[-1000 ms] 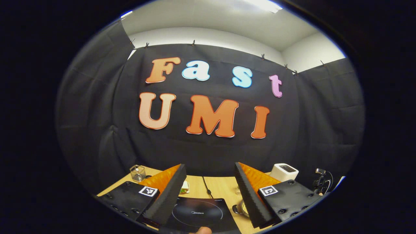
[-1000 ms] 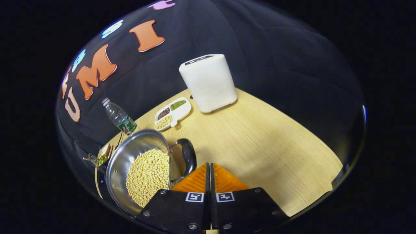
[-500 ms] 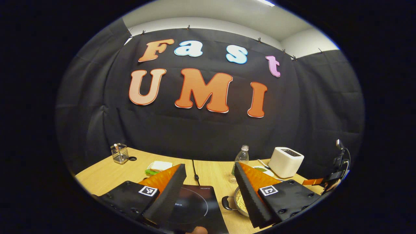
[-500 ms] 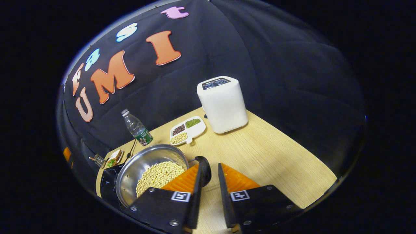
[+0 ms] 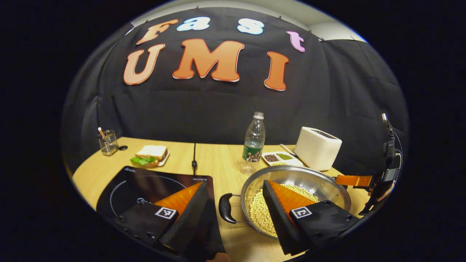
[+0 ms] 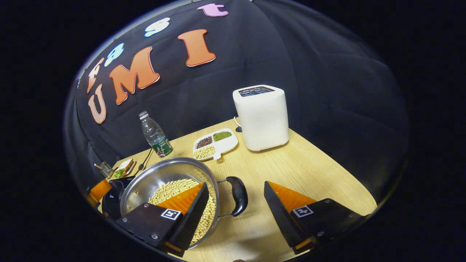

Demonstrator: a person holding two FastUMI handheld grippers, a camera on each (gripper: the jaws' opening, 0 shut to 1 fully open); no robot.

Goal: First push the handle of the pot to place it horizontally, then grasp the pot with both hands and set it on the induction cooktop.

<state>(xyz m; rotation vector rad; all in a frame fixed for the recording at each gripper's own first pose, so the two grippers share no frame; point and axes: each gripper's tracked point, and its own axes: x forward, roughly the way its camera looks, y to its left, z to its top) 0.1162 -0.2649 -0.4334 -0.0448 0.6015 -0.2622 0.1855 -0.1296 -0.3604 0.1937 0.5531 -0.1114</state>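
A steel pot (image 5: 291, 177) full of soybeans stands on the wooden table, right beside the black induction cooktop (image 5: 145, 182). Its two black handles stick out sideways. In the left gripper view my left gripper (image 5: 235, 183) is open, and the pot's left handle (image 5: 225, 208) lies between its fingers without touching them. In the right gripper view the pot (image 6: 153, 180) sits at the lower left. My right gripper (image 6: 236, 185) is open around the right handle (image 6: 238, 194), one finger hanging over the beans. The right gripper (image 5: 355, 180) also shows beyond the pot's far rim.
Behind the pot stand a water bottle (image 5: 253, 142), a white toaster (image 5: 316, 147) and a divided dish of beans (image 6: 214, 142). A sandwich plate (image 5: 151, 154), a wire holder (image 5: 108, 142) and the cooktop's cable (image 5: 194, 160) lie at the back left. Bare table (image 6: 309, 163) stretches right of the pot.
Both grippers have tipped down toward the pot. The right gripper went from shut to wide open around the right handle. The left one, still open, now frames the left handle.
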